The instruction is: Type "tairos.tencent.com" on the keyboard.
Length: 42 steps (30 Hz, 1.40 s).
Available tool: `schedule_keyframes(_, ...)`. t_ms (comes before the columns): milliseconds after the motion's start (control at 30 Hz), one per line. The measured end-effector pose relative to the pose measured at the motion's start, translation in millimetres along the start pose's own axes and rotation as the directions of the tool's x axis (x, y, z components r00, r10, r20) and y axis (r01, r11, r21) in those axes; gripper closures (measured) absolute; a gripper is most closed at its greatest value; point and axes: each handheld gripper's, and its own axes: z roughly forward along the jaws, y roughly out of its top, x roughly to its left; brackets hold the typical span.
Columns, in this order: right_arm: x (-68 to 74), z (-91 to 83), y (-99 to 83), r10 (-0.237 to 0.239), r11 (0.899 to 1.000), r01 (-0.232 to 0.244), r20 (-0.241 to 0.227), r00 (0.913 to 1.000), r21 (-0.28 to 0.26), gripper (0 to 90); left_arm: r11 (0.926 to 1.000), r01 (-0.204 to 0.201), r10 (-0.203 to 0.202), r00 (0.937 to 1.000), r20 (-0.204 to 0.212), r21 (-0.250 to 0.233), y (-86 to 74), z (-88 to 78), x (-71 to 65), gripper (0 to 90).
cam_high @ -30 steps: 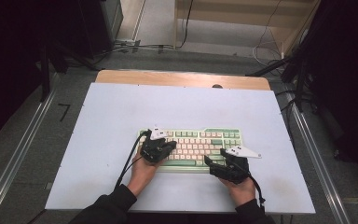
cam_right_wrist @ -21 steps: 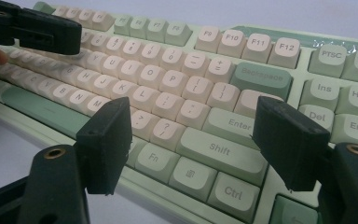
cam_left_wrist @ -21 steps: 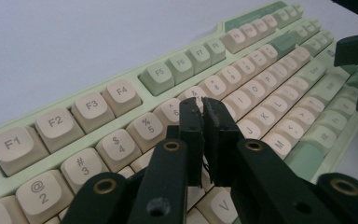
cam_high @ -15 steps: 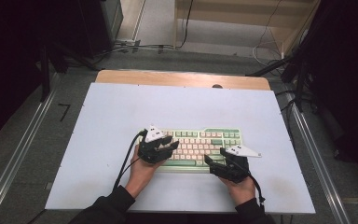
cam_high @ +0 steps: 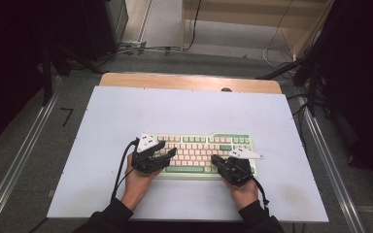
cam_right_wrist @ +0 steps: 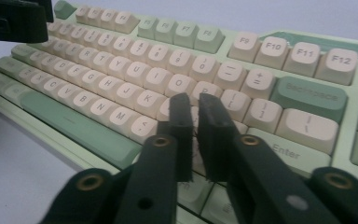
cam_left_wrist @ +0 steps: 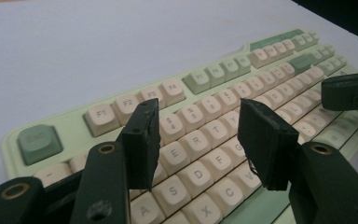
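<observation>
The green and cream keyboard (cam_high: 204, 151) lies near me on the white worktop (cam_high: 126, 111). My right tongs (cam_right_wrist: 196, 106), just closed on nothing, hover over its right keys; my left tongs (cam_left_wrist: 198, 116), just opening and empty, hover over the left. I should strike keys squarely, one at a time.

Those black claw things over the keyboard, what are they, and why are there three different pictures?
They are hand-held grippers, one in each of a person's hands. The high view looks down on a pale table bearing a green and cream keyboard. The other two pictures come from cameras riding on each tool. The left gripper hovers over the letter keys; its jaws have just been opening, with nothing between them. The right gripper has just closed, its jaws nearly together above the keys near Enter. Neither holds anything.
</observation>
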Motion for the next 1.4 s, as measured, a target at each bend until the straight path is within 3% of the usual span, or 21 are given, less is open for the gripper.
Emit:
schedule_keyframes(200, 7.9, 8.3, 3.2, -0.032, 0.998, 0.033, -0.023, 0.9992, 0.053, 87.7, 0.9996, 0.024, -0.024, 0.9992, -0.033, -0.012, -5.4, -13.7, 8.1, 48.7)
schedule_keyframes(500, 11.5, 12.4, 5.7, -0.041, 0.997, 0.043, -0.03, 0.9987, 0.06, 87.7, 0.9991, 0.038, -0.039, 0.9978, -0.054, -0.018, -8.6, -21.4, 13.2, 48.7)
schedule_keyframes(1033, 9.9, 11.7, 3.1, -0.038, 0.997, 0.04, -0.027, 0.9989, 0.067, 87.7, 0.9991, 0.04, -0.04, 0.9983, -0.042, -0.018, -7.9, -19.3, 12.3, 48.7)
schedule_keyframes(1133, 9.8, 9.1, 4.4, -0.026, 0.999, 0.027, -0.035, 0.9991, 0.043, 86.6, 0.9991, 0.039, -0.04, 0.9984, -0.041, -0.018, -7.9, -19.6, 12.3, 48.9)
schedule_keyframes(1400, 6.8, 6.1, 8.7, -0.023, 0.999, 0.022, -0.036, 0.9991, -0.022, 34.4, 0.9992, 0.035, -0.036, 0.9991, -0.024, -0.017, -8.9, -20.5, 11.3, 53.9)
